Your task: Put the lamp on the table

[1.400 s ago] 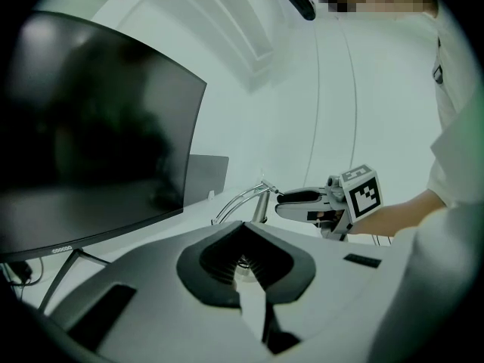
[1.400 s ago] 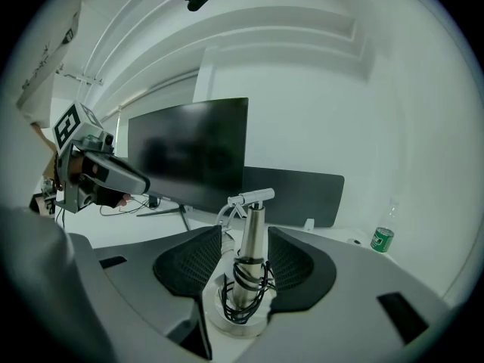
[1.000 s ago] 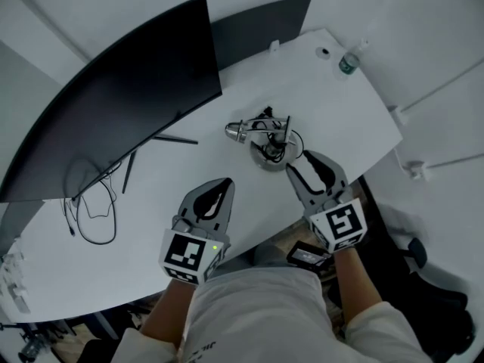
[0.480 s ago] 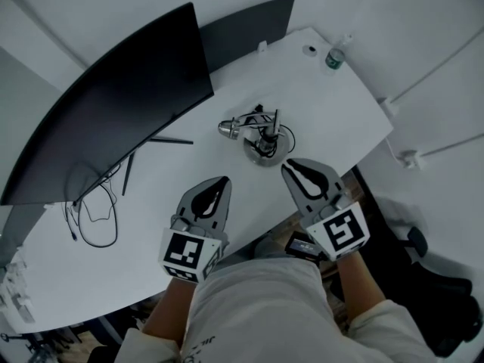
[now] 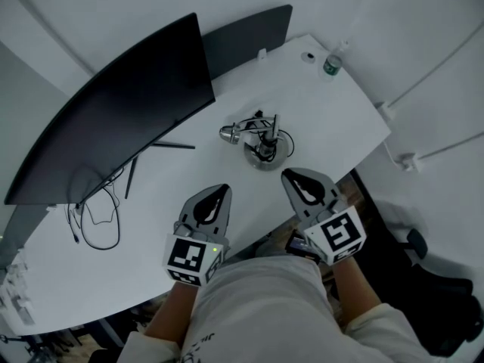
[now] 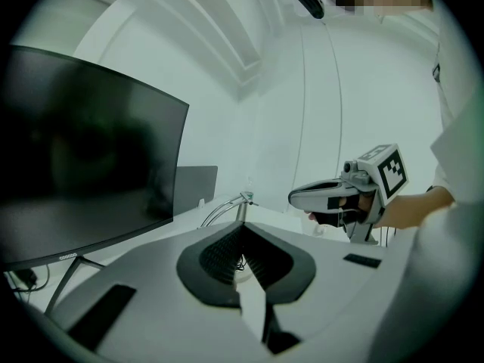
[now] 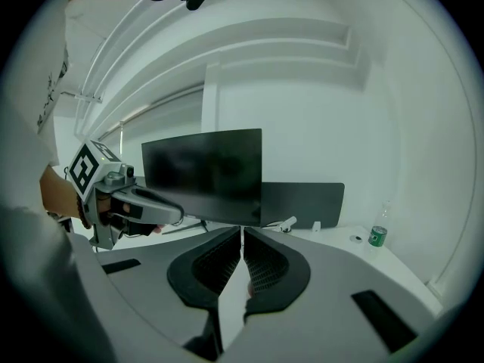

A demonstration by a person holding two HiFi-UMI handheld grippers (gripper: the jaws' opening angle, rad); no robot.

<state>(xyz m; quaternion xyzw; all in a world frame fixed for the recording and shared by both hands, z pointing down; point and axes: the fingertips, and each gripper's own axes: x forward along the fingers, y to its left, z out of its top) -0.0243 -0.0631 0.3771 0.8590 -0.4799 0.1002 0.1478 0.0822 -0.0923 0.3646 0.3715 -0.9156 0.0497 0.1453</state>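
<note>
The small desk lamp, a round grey base with a bent metal arm and a silver head, stands on the white table. My right gripper hovers just short of the lamp's base, near the table's front edge, shut and empty. To its left, my left gripper is also shut with nothing in it. In the left gripper view the lamp's arm shows just beyond the jaw tips. The right gripper's own jaws hide the lamp in the right gripper view.
A wide curved black monitor stands at the table's back left, with a dark panel behind it. Loose cables lie at the left. A small bottle stands at the far right corner. Below are my legs and the floor.
The right gripper has drawn back from the lamp's base toward the table's front edge and its jaws have closed. The lamp stays standing on the table. The left gripper has barely moved.
</note>
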